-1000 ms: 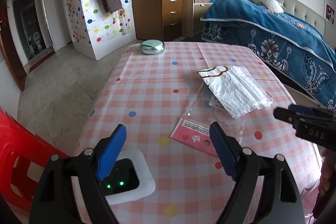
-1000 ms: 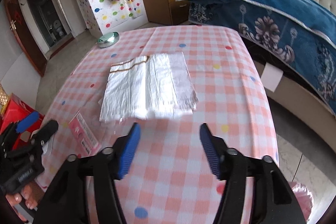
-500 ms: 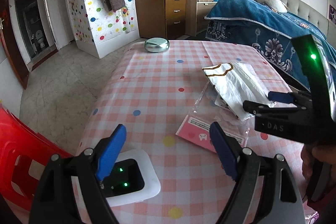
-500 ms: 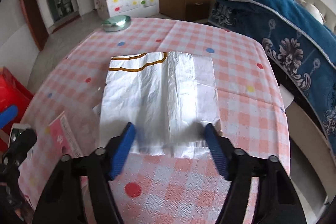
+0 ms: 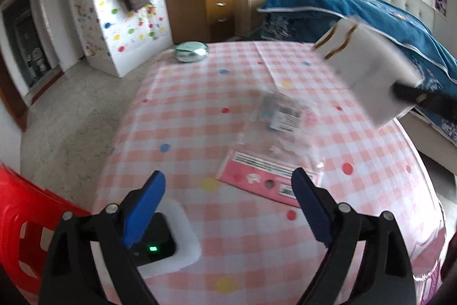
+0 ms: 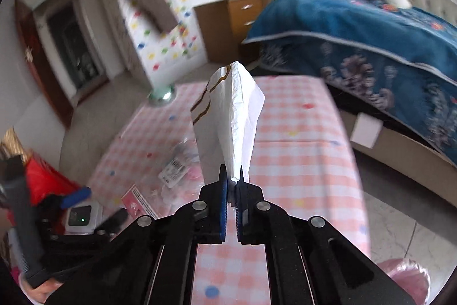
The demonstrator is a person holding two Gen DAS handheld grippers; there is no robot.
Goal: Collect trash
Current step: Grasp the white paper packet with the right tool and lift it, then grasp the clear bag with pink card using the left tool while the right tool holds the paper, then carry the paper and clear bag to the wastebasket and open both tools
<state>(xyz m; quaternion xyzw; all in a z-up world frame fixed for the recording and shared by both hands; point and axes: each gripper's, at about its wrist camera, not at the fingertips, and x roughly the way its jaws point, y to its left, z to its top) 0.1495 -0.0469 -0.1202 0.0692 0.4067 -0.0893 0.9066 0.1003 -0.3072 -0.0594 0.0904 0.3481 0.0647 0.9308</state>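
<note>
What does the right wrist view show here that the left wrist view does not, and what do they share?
Only the right wrist view shows the right gripper with its fingers shut on the white bag, plus a pink bag on the floor beside the table. Only the left wrist view shows the left gripper open and empty, fingers spread. Both show the lifted white bag, the pink-backed packet lying on the checked tablecloth, the silver tin and the white device with a green light.
</note>
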